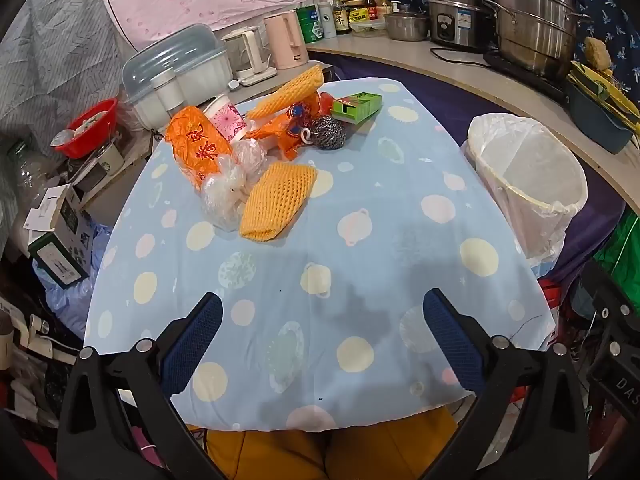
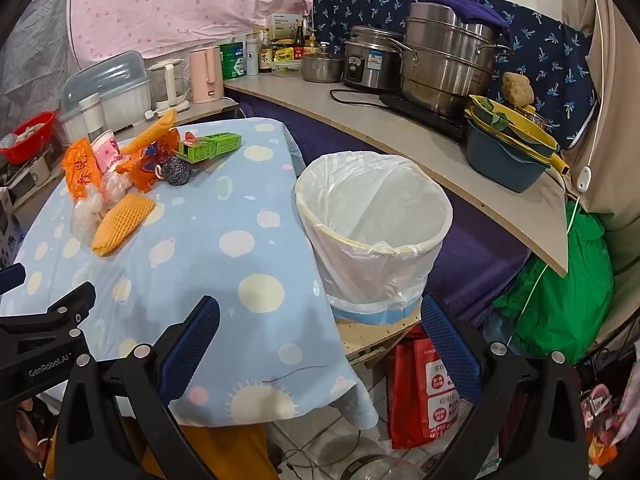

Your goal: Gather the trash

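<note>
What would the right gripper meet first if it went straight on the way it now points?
Probably the lined trash bin, or the table's blue cloth near its right edge. The open right gripper holds nothing and angles down toward the gap between them; depth is unclear.

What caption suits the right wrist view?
Open hand-held gripper facing an empty lined bin beside piled trash.

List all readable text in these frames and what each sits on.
"GenRobot.AI": left tool, seen from the right wrist.
"DAS", cut off: right tool, seen from the left wrist.
Red characters on the orange wrapper, red bag, bottle labels: too blurred to read.
</note>
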Tool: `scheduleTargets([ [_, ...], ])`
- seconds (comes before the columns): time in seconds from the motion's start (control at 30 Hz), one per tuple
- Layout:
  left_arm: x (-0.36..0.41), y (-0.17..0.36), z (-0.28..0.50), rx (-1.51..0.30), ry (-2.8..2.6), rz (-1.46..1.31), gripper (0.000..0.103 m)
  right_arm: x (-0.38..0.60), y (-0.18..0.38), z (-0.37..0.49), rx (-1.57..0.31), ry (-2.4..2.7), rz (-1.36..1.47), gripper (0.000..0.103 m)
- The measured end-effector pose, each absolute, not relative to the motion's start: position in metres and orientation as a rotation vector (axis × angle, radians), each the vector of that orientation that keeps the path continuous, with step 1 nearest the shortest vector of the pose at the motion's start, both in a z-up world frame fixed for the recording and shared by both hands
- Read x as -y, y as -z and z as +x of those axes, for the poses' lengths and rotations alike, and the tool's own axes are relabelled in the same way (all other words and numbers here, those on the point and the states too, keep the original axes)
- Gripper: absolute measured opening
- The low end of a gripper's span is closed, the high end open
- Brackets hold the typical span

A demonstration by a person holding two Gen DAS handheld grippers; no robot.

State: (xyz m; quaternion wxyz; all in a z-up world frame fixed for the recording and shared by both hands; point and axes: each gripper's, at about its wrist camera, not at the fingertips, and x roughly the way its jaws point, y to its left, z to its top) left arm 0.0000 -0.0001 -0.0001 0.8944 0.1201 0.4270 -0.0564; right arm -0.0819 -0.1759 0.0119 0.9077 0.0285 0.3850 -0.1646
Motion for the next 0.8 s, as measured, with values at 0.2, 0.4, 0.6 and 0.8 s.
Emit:
scheduleTargets([
  [0.2, 0.001, 0.000, 0.000, -0.881, 0.120, 0.248, 0.096, 0.175, -0.012, -0.082, -0.793, 0.341, 0.057, 0.096],
  [0.4, 0.002, -0.004, 0.001, -0.877, 0.124, 0.251, 0.096, 0.180, -0.018, -0.080, -0.789, 0.346, 0.058, 0.096],
  [0.6, 0.004, -0.005, 0.006, -0.874, 0.124, 0.253, 0.096, 0.182, -0.018, -0.082, -0.781, 0.353, 0.058, 0.096],
  [0.8, 0.007, -0.012, -0.003, -0.862, 0.122, 0.255, 0.096, 0.184, -0.018, -0.082, -0.779, 0.351, 0.061, 0.096],
])
